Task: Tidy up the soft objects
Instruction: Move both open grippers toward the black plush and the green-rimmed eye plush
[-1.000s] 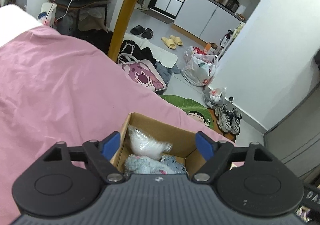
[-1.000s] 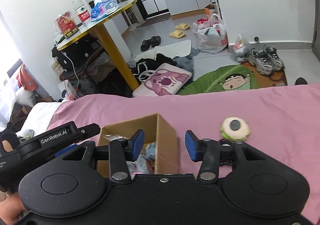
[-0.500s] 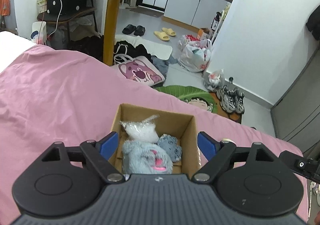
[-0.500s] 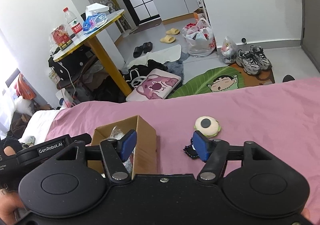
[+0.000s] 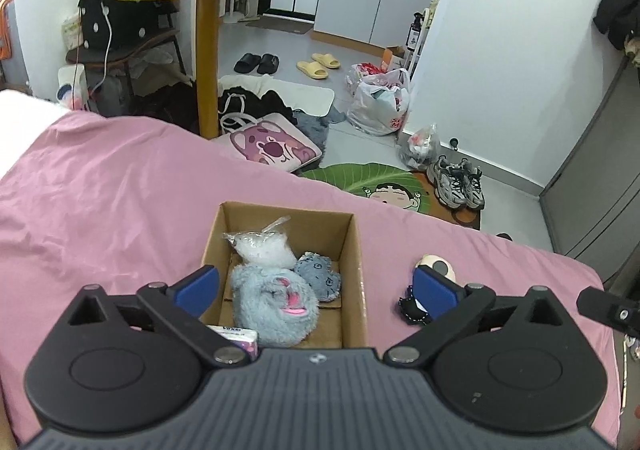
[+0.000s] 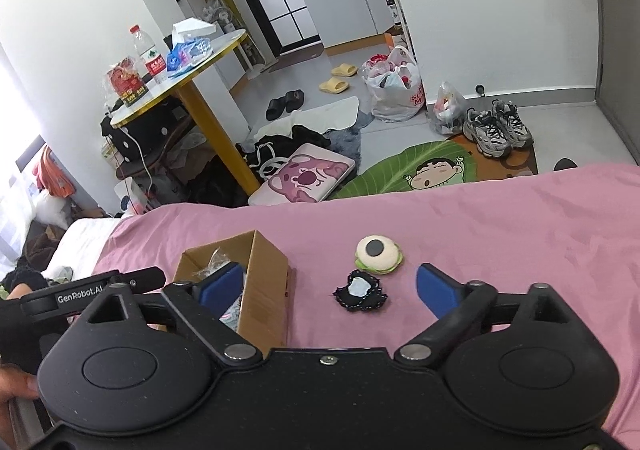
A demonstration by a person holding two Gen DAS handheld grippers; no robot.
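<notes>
On the pink bed [image 6: 480, 217], both views have pulled back from the box [image 5: 356, 250] over the last second, and the right gripper [image 6: 332, 288] has spread from half-closed to wide open and now frames the 2 toys outside, so the next pick looks to be 1 of them. Its left twin [image 5: 316, 286] also gapes wide and holds nothing, hovering over the box. Count: 1 box holding 4 things, a clear bag [image 5: 262, 248], a big blue plush [image 5: 272, 302], a small blue plush [image 5: 318, 276] and a tissue pack [image 5: 236, 336], plus 1 eyeball toy [image 6: 378, 254] and 1 black patch [image 6: 360, 290] just beside it on the bed.
</notes>
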